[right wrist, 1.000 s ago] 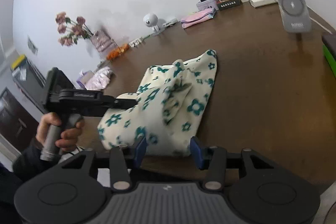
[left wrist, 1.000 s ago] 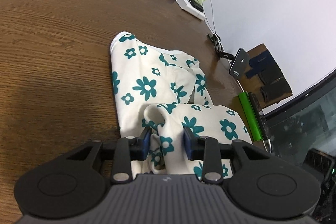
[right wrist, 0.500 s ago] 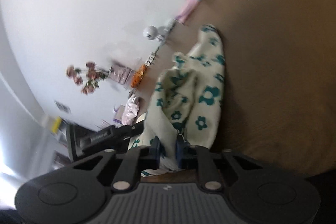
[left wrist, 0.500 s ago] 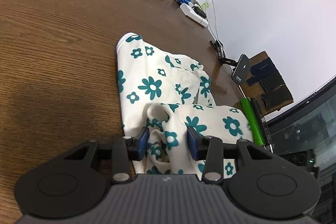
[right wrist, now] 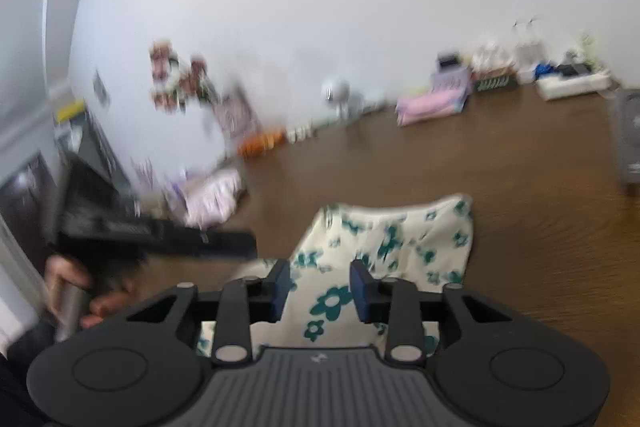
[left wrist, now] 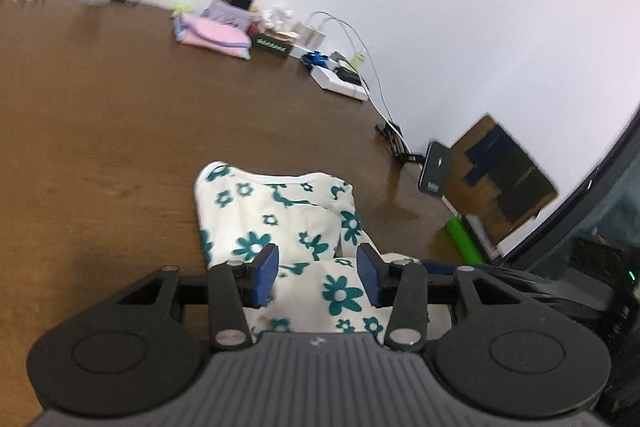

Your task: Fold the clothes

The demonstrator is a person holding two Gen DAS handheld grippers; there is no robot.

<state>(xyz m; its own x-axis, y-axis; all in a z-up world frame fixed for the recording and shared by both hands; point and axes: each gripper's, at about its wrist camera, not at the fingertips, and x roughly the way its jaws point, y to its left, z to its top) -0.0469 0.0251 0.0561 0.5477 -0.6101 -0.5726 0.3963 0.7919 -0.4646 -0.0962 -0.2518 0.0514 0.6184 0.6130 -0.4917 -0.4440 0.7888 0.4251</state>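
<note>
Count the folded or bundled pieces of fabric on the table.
2. The floral garment lies near the left gripper and right gripper; a folded pink cloth sits by the wall. Blurred clutter may hide more.

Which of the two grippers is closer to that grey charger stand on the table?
Right. The right gripper sits over the floral garment on the side toward the grey charger stand; the left gripper is out beyond the garment's opposite side.

Two black handheld grippers

Left gripper [left wrist: 318,269] and right gripper [right wrist: 319,285]: blue pads [left wrist: 266,267], silver screws, ribbed grey housing, round side discs; dark sleeve [right wrist: 16,355].
</note>
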